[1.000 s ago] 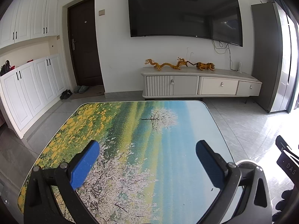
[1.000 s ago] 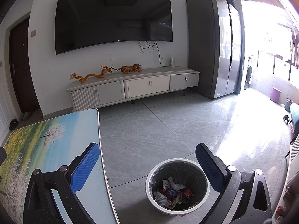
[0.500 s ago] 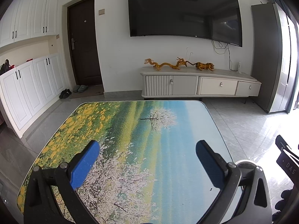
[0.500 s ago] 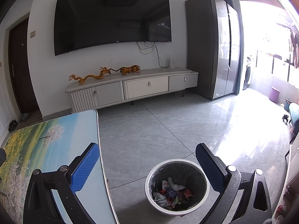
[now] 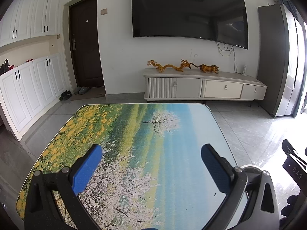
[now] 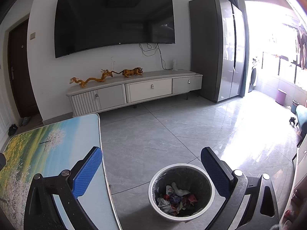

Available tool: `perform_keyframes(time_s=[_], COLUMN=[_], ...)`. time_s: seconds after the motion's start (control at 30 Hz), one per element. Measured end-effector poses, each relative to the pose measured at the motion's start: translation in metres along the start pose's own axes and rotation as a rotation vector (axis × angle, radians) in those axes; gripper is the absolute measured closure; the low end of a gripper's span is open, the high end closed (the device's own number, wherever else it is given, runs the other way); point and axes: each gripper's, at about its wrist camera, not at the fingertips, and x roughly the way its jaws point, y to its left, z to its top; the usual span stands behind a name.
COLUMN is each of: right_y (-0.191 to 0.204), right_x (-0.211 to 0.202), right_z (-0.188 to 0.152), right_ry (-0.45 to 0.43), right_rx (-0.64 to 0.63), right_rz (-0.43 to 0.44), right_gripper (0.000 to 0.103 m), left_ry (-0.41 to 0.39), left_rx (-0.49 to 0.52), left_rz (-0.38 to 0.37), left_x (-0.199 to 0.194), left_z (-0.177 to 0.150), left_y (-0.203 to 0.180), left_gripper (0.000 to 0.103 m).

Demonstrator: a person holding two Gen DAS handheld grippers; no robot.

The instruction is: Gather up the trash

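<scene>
A round grey bin [image 6: 155, 191] with a white rim stands on the floor just right of the table, holding several crumpled wrappers and papers [image 6: 175, 196]. My right gripper [image 6: 151, 167] hovers above the bin, open, with nothing between its blue pads. My left gripper [image 5: 151, 165] hangs open over the table [image 5: 134, 134], whose top shows a printed landscape of flowers and a white tree. No loose trash shows on the table. A sliver of the bin's rim [image 5: 250, 166] appears behind the left gripper's right finger.
A low white TV cabinet [image 6: 134, 92] with gold dragon and tiger figures [image 6: 107, 75] lines the far wall under a large TV. A tall grey fridge [image 6: 216, 53] stands at right. White cupboards [image 5: 28, 84], a dark door and shoes sit at left. Grey tile floor lies between.
The right wrist view has drifted slightly, so the bin and table sit marginally differently in frame. Both grippers stay open and the bin's contents look the same.
</scene>
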Motion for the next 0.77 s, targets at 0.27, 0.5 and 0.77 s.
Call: perform_keyframes(time_s=[0.27,0.5,0.77], right_y=[-0.0001,-0.0002,-0.0001], right_x=[-0.0008,-0.0008,-0.0011], right_z=[0.0003,0.0002,-0.0002], right_ry=[-0.001,-0.002,-0.002], right_rx=[0.002,0.001,0.001], right_rz=[-0.002,-0.003,-0.003], right_gripper=[0.0,0.0,0.0], left_ry=[0.001,0.002,0.003], left_rx=[-0.005,-0.013,-0.016], left_rz=[-0.007,-0.003,-0.004], left_x=[-0.0021,-0.0038,-0.0045], left_z=[0.0004,0.0006,0.0004], left_y=[-0.0027,-0.0014,-0.0005], left_gripper=[0.0,0.0,0.0])
